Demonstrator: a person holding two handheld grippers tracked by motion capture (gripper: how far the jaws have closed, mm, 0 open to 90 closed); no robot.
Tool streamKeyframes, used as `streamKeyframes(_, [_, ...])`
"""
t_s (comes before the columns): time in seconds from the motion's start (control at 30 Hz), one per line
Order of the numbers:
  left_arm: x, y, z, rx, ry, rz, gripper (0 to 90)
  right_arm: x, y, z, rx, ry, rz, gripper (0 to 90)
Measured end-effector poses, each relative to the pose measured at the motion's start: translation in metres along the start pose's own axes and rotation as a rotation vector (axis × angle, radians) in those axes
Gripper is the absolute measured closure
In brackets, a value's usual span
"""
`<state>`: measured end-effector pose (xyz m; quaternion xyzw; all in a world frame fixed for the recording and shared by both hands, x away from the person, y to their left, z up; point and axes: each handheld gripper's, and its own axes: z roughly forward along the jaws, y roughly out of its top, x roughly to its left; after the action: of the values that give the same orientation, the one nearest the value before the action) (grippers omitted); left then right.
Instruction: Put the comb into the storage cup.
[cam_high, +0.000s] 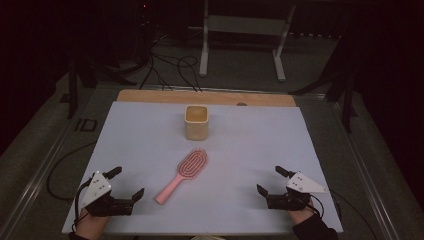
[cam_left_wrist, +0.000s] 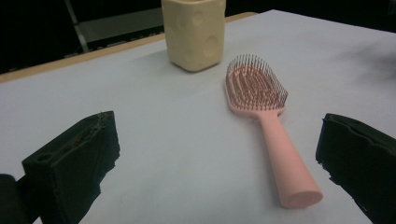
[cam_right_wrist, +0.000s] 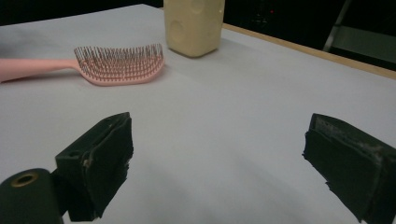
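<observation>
A pink hairbrush lies bristles up in the middle of the white table, its handle pointing toward the near left. Behind it stands a cream square cup with round dimples on its sides. My left gripper rests open at the near left, just left of the handle end. The brush and the cup lie ahead of its jaws. At the near right my right gripper is open with nothing between its jaws. Its view has the brush at far left and the cup beyond.
The white sheet covers the table, with a wooden strip bare along the far edge. Cables and a white metal frame stand on the dark floor behind. A cable runs off the left side.
</observation>
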<state>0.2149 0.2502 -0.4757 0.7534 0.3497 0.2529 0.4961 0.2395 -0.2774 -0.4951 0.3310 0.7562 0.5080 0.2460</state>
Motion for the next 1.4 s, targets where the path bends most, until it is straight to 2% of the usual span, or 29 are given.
streamKeyframes(0.3, [0.002,0.026,-0.002,0.013,-0.023,0.006,0.1,0.002,0.001,0.001,0.003,0.002,-0.015,7.8])
streamKeyframes(0.4, [0.002,0.035,-0.002,0.033,-0.026,0.020,0.1,0.002,0.001,0.001,0.001,0.002,-0.014,7.8])
streamKeyframes(0.6, [0.004,0.049,-0.002,0.062,-0.027,0.021,0.1,0.002,0.001,0.001,0.000,0.003,-0.011,7.8])
streamKeyframes(0.73, [0.003,0.055,0.000,0.096,-0.019,0.028,0.1,0.002,0.001,0.001,0.002,0.001,-0.009,7.8])
streamKeyframes(0.83, [0.001,0.058,0.002,0.109,-0.031,0.018,0.1,0.003,0.001,0.001,0.000,0.004,-0.010,7.8])
streamKeyframes(1.2, [-0.008,0.075,0.014,0.165,-0.063,0.056,0.1,0.003,0.001,0.002,0.000,0.008,-0.008,7.8])
streamKeyframes(1.27, [-0.010,0.078,0.018,0.171,-0.060,0.057,0.1,0.003,0.001,0.002,0.002,0.010,-0.003,7.8])
streamKeyframes(1.33, [-0.012,0.081,0.021,0.173,-0.050,0.081,0.1,0.004,0.001,0.002,-0.001,0.010,-0.007,7.9])
streamKeyframes(1.4, [-0.014,0.082,0.024,0.177,-0.052,0.075,0.1,0.003,0.001,0.002,0.001,0.012,-0.009,7.9])
